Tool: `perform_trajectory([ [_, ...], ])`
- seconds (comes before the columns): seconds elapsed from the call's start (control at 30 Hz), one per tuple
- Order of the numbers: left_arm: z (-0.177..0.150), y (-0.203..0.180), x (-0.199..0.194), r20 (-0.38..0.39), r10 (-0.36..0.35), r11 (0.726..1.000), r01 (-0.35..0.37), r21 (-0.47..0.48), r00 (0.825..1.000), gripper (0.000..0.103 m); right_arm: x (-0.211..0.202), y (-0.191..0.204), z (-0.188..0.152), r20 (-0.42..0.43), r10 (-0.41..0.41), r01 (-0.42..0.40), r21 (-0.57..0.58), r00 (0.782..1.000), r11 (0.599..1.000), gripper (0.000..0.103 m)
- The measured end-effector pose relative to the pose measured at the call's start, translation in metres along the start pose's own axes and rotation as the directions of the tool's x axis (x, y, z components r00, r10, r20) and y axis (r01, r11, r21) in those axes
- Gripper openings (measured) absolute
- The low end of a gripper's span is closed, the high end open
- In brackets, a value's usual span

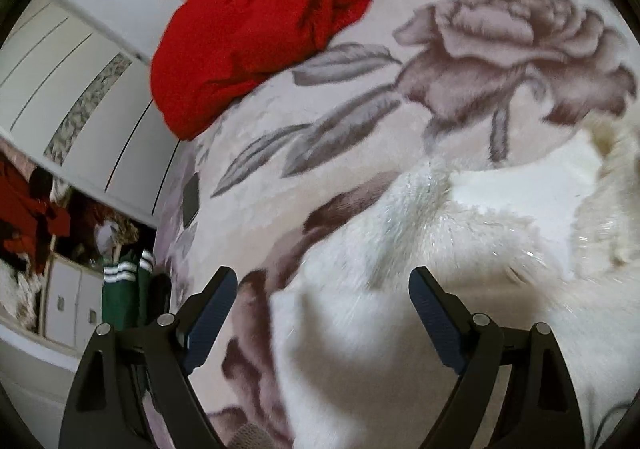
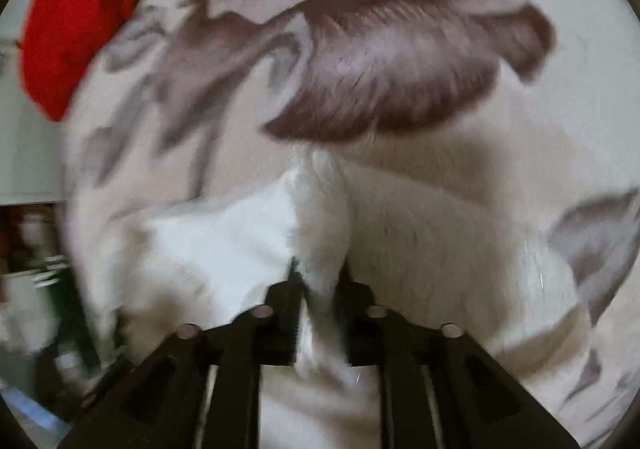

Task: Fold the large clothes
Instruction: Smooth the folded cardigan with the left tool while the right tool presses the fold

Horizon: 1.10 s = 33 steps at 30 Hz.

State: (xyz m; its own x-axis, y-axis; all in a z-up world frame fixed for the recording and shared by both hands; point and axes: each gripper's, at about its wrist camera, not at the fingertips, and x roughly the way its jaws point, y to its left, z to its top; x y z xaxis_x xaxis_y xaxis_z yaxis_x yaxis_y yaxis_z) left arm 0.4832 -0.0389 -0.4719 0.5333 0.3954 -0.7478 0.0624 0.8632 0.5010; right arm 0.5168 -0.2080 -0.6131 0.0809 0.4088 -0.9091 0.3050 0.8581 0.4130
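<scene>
Steeply downward, right gripper [image 2: 320, 281] jaws pinching white fluffy garment [image 2: 320, 209], left gripper [image 1: 322, 281] jaws wide, empty.

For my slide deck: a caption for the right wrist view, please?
Right gripper pinching a fold of white fluffy garment over a floral blanket.

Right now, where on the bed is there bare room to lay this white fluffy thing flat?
The floral blanket lies bare between the red garment and the white fluffy garment, across the big rose print. The near side is crowded: the white garment is bunched there, a fold between the right gripper fingers.
</scene>
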Motion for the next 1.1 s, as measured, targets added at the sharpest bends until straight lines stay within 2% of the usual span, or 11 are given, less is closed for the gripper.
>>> perform_trajectory([
  [0.07, -0.014, 0.017, -0.023, 0.0, -0.046, 0.998, 0.046, -0.047, 0.999, 0.088, -0.044, -0.016, -0.019, 0.036, 0.011, -0.01, -0.009, 0.999, 1.0, 0.064],
  [0.1, -0.021, 0.024, -0.031, -0.005, -0.063, 0.996, 0.062, -0.067, 0.998, 0.088, -0.068, -0.023, -0.031, 0.065, -0.005, 0.007, -0.03, 0.998, 1.0, 0.067],
  [0.23, -0.068, 0.046, -0.057, -0.056, -0.139, 0.98, 0.129, -0.153, 0.989, 0.088, -0.135, -0.069, -0.089, 0.112, -0.167, 0.171, -0.025, 0.98, 0.985, 0.067],
  [0.4, -0.15, 0.027, -0.059, -0.228, -0.202, 0.969, 0.161, -0.186, 0.952, 0.088, -0.158, -0.15, -0.158, 0.026, -0.149, 0.142, 0.181, 0.988, 0.973, 0.067],
  [0.57, -0.219, -0.014, -0.058, -0.356, -0.184, 0.975, 0.123, -0.187, 0.916, 0.088, -0.115, -0.165, -0.19, -0.049, -0.178, 0.179, 0.017, 0.983, 0.984, 0.067],
  [0.7, -0.238, -0.036, -0.063, -0.343, -0.151, 0.975, 0.083, -0.206, 0.927, 0.088, -0.053, -0.146, -0.187, -0.091, -0.231, 0.214, -0.169, 0.969, 0.962, 0.066],
  [0.77, -0.242, -0.039, -0.061, -0.339, -0.139, 0.972, 0.063, -0.225, 0.93, 0.088, -0.038, -0.139, -0.176, 0.0, -0.274, 0.266, -0.248, 0.962, 0.932, 0.041],
  [0.8, -0.245, -0.041, -0.058, -0.338, -0.137, 0.969, 0.055, -0.242, 0.931, 0.091, -0.036, -0.147, -0.167, 0.06, -0.296, 0.301, -0.23, 0.953, 0.925, 0.04],
  [0.93, -0.251, -0.041, -0.047, -0.313, -0.133, 0.952, 0.033, -0.305, 0.941, 0.103, -0.029, -0.213, -0.147, 0.004, -0.148, 0.148, 0.0, 0.989, 0.989, 0.039],
  [1.03, -0.258, -0.033, -0.044, -0.263, -0.154, 0.921, 0.042, -0.388, 0.952, 0.103, -0.025, -0.22, -0.152, 0.001, -0.117, 0.117, -0.073, 0.993, 0.99, 0.039],
  [1.1, -0.253, -0.033, -0.045, -0.291, -0.152, 0.93, 0.036, -0.367, 0.945, 0.103, -0.029, -0.223, -0.156, -0.053, -0.071, 0.065, -0.103, 0.996, 0.993, 0.041],
])
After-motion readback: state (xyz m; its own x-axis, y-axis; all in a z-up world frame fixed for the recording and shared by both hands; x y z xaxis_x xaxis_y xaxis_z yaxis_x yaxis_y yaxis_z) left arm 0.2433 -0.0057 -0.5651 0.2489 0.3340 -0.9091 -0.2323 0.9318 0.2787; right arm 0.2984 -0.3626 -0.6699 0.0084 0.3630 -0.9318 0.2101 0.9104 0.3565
